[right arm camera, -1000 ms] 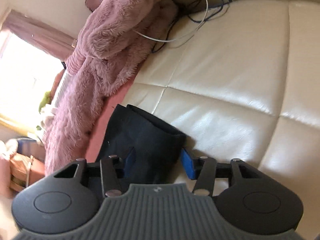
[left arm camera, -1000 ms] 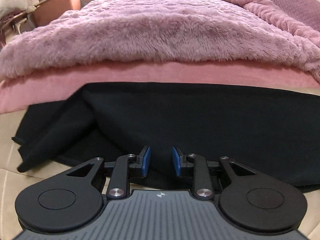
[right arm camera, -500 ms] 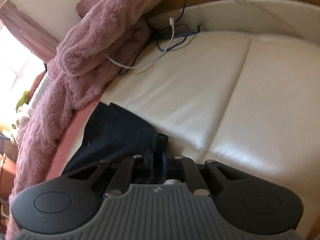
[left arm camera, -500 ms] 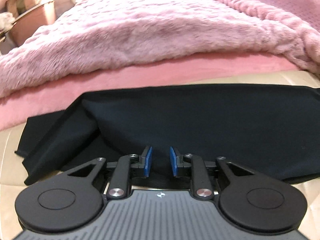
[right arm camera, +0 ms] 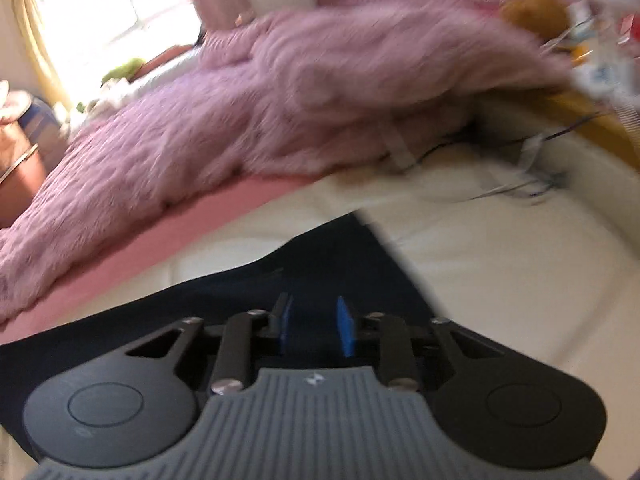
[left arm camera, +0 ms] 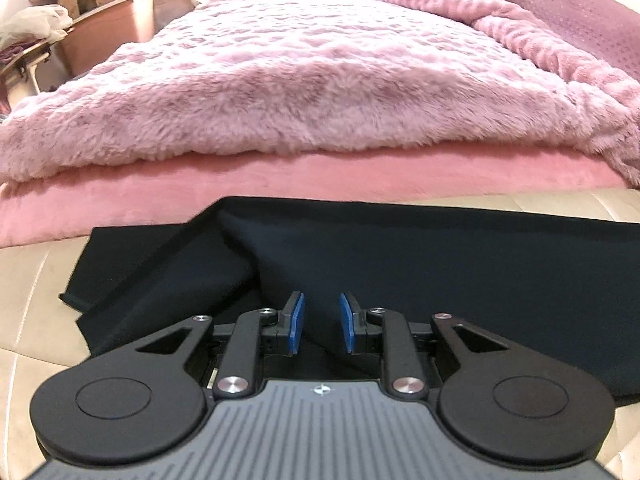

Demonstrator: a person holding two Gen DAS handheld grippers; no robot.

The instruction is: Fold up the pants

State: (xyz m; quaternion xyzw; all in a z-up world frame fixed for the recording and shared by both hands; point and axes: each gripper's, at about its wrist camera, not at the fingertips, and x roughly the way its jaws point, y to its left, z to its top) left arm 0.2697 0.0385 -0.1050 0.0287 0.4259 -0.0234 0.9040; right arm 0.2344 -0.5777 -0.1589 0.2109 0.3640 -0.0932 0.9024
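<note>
1. While the pants (left arm camera: 420,280) lie spread on the cream cushioned surface (left arm camera: 28,300), just beside the pink fluffy blanket (left arm camera: 312,80), treat the fold as barely begun: only the left end shows a doubled-over flap.
2. Note the long axis: it runs left to right across the left wrist view, parallel to the blanket edge.
3. Check your left claw (left arm camera: 321,322): released, pads apart over the fabric, gripping nothing.
4. Check your right claw (right arm camera: 314,326): likewise released above the cloth; this view is blurred.
5. Remaining, by estimate: lengthwise and crosswise folds.

Blown-out window (right arm camera: 100,12), motion-blurred right view
</note>
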